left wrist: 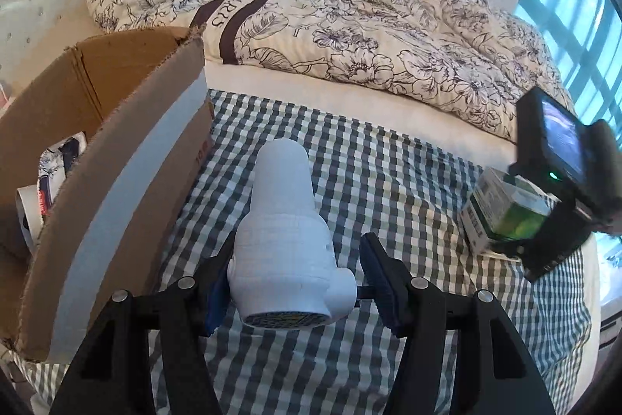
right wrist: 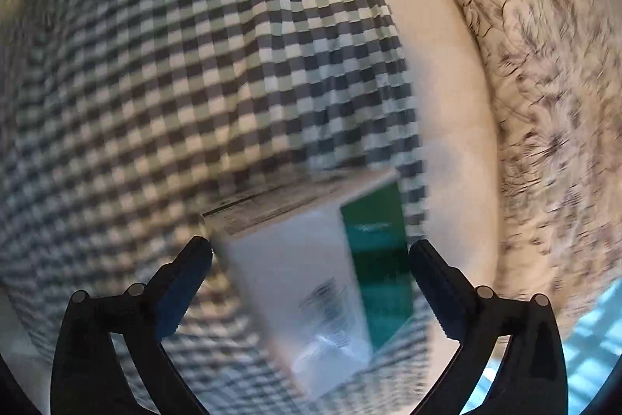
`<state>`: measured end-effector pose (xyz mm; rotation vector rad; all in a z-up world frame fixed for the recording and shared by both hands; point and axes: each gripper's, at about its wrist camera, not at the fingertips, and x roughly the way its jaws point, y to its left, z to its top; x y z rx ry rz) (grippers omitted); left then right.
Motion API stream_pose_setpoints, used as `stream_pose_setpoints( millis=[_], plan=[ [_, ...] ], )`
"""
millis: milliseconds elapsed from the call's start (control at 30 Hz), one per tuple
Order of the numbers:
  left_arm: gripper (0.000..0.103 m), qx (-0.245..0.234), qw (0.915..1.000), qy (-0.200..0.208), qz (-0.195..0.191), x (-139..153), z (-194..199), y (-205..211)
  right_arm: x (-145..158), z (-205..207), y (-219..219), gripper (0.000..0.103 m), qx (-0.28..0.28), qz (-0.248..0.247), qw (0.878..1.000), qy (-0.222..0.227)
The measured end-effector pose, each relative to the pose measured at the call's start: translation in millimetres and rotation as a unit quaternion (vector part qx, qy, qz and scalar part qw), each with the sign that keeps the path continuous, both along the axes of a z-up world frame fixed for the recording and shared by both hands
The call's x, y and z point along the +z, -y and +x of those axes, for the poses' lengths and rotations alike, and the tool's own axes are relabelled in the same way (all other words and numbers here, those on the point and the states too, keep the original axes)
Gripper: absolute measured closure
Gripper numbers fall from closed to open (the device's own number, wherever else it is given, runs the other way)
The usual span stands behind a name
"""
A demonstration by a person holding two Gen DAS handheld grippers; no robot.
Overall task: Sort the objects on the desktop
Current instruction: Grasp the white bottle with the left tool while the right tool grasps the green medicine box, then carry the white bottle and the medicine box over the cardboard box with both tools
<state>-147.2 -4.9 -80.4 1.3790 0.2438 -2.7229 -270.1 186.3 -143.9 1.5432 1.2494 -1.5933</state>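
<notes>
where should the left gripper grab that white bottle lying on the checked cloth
Grip the white bottle across its wide lower body, near the base, coming in along its length from the base end. It lies on its side on the checked cloth, narrow top pointing away. The left gripper already straddles that wide part, open. The narrower top looks likelier to slip.

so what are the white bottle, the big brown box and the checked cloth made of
White bottle: looks like matte plastic, opaque and smooth with faint ridged bands; could be coated otherwise.
Brown box: corrugated cardboard, with a rough torn top edge and a pale tape strip along its side.
Checked cloth: woven fabric, soft wrinkles, no shine.
</notes>
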Motion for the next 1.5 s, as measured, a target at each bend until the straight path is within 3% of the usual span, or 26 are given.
stream_pose_setpoints(
  millis=[67, 167, 333, 433, 500, 700, 833, 1133, 1500],
  plan=[
    [0.041, 0.004, 1.0000, 0.001, -0.001, 0, 2, 3, -13, 0, -4, 0.002, -0.026, -0.001, 1.000, 0.001],
    [0.041, 0.009, 1.0000, 0.001, 0.001, 0, 6, 5, -31, 12, -9, 0.004, -0.049, 0.020, 0.998, -0.046],
    [0.041, 0.011, 0.9999, 0.003, -0.002, -1, 16, 7, 6, 35, -21, 0.010, -0.140, -0.054, 0.982, -0.114],
    [0.041, 0.014, 0.9999, 0.001, -0.003, 2, 22, 8, 40, 52, -35, 0.013, -0.232, -0.088, 0.955, -0.162],
    [0.041, 0.016, 0.9998, -0.004, -0.006, 8, 27, 8, 66, 72, -41, 0.013, -0.279, -0.152, 0.934, -0.162],
    [0.041, 0.012, 0.9995, -0.028, -0.013, 28, 46, 6, 94, 119, -23, 0.013, -0.338, -0.256, 0.885, -0.192],
    [0.041, 0.008, 0.9991, -0.040, -0.014, 39, 61, 7, 109, 146, -10, 0.013, -0.365, -0.313, 0.858, -0.179],
    [0.041, 0.013, 0.9964, -0.082, -0.018, 84, 100, 31, 152, 193, 24, 0.013, -0.340, -0.349, 0.851, -0.193],
    [0.041, 0.065, 0.9903, -0.119, -0.028, 132, 125, 116, 201, 217, 118, 0.013, -0.270, -0.409, 0.853, -0.178]
  ],
)
